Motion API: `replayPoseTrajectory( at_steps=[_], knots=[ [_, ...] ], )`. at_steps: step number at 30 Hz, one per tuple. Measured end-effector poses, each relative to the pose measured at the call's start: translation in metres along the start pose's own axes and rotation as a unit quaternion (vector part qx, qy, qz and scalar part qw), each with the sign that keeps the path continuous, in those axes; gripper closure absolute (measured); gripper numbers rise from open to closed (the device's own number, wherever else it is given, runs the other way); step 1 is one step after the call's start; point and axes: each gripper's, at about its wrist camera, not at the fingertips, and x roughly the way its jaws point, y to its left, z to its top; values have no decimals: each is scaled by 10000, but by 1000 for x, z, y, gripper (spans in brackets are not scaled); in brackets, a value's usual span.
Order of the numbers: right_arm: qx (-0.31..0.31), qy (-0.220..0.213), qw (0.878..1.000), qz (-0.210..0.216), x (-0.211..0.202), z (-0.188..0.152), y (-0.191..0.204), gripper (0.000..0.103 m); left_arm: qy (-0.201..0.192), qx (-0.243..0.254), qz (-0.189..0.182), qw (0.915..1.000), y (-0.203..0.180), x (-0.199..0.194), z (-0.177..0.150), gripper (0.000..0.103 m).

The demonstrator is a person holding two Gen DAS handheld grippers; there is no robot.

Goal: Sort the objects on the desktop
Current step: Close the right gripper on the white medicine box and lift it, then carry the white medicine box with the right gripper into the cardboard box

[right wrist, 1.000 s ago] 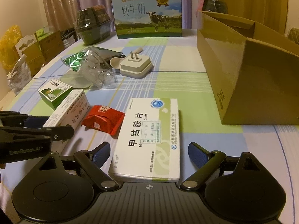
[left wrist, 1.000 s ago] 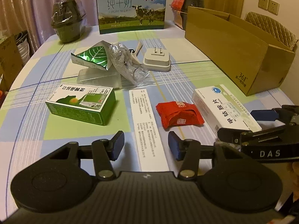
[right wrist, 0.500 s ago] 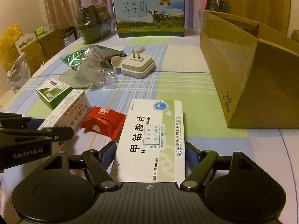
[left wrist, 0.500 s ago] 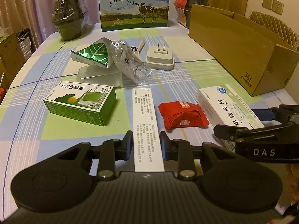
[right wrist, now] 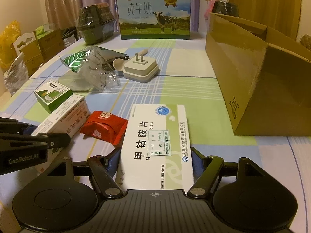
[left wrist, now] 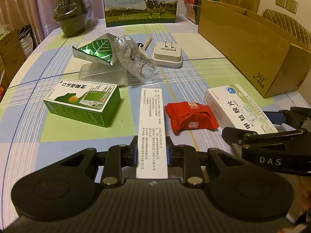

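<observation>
My left gripper (left wrist: 152, 151) is shut on the near end of a long narrow white box (left wrist: 152, 124), which also shows in the right wrist view (right wrist: 64, 120). My right gripper (right wrist: 155, 161) is shut on the sides of a flat white-and-green medicine box (right wrist: 157, 141), seen in the left wrist view (left wrist: 239, 106) too. A red snack packet (left wrist: 190, 116) lies between the two boxes. A green-and-white box (left wrist: 81, 103) lies to the left. A white plug adapter (left wrist: 167, 56), crumpled clear plastic (left wrist: 134, 60) and a green leaf packet (left wrist: 97, 50) lie farther back.
An open brown cardboard box (right wrist: 258, 73) stands at the right on the checked tablecloth (right wrist: 184, 89). A milk carton case (left wrist: 141, 2) and a dark wrapped pot (left wrist: 72, 19) stand at the far edge. Boxes and bags (right wrist: 23, 48) sit beyond the table's left side.
Both grippers were open a second ago. The left has closed on the long white box and the right on the flat medicine box. Both moved slightly forward.
</observation>
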Motion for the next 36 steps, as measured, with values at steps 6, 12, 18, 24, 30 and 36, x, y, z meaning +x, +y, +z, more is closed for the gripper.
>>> replayPoseTrajectory(
  at_steps=[6, 12, 18, 24, 30, 36],
  knots=[
    [-23, -190, 9998, -26, -14, 1, -1, 35, -73, -51, 35, 10000, 2, -8, -1, 81],
    [10, -307, 9995, -86, -30, 1, -4, 35, -177, -21, -10, 9998, -1, -21, -2, 81],
    [86, -457, 9989, -107, -49, 1, -8, 35, -287, 66, -20, 9996, -5, -36, -4, 81],
    [270, -817, 9962, -97, -80, 12, -10, 35, -490, 110, -16, 9987, -8, -58, -2, 81],
    [427, -1230, 9913, -211, -116, 41, -32, 35, -788, 124, -135, 9967, -23, -84, 18, 81],
    [578, -1537, 9850, -529, -144, 73, -79, 35, -1128, 229, -419, 9925, -57, -101, 54, 81]
  ],
)
